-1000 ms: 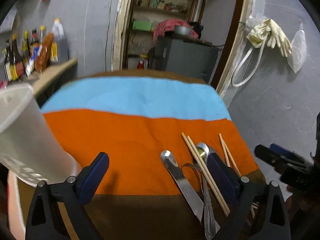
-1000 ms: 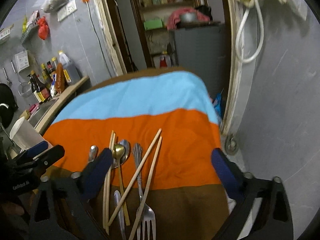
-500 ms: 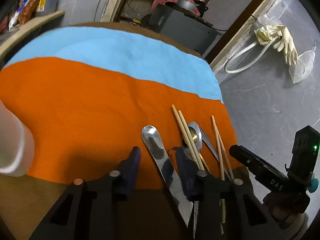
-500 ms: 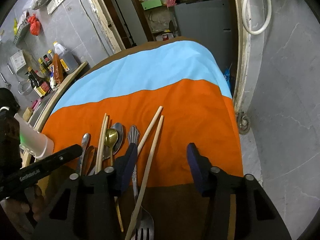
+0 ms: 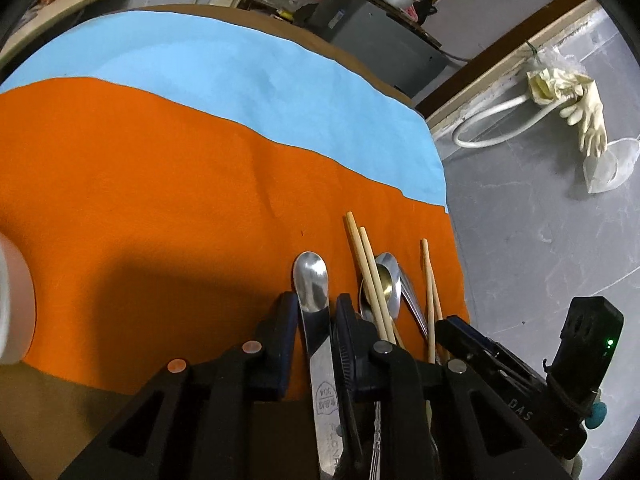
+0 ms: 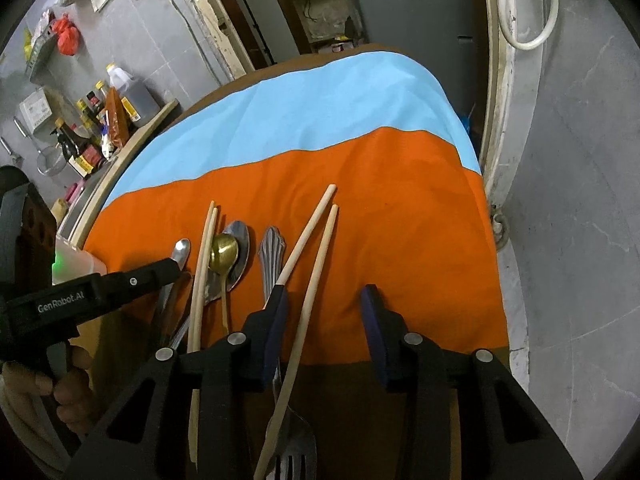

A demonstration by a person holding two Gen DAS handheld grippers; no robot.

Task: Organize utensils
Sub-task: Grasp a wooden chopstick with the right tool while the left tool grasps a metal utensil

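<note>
Utensils lie side by side on the orange cloth [image 5: 160, 200] near its front right corner. My left gripper [image 5: 314, 304] is closing on a flat steel utensil [image 5: 310, 276], with its blue pads against the handle's two edges. To the right lie a chopstick pair [image 5: 368, 272], a gold spoon [image 6: 224, 250] on a silver spoon [image 6: 242, 240], a fork [image 6: 272, 248] and a second chopstick pair [image 6: 316, 240]. My right gripper [image 6: 324, 300] is closing with one chopstick of that second pair between its pads, clear of both. Its left finger [image 6: 276, 316] covers the other chopstick.
A white container [image 5: 12, 300] stands on the cloth at the left. Beyond the orange cloth lies a blue cloth [image 6: 320, 112]. The table's right edge drops to grey floor [image 5: 540, 240]. Bottles [image 6: 92, 128] crowd a ledge at the left, and a grey cabinet [image 5: 380, 40] stands behind the table.
Both grippers sank toward the utensils and narrowed their jaws from wide. The left now clasps the steel utensil's handle. The right now straddles one chopstick.
</note>
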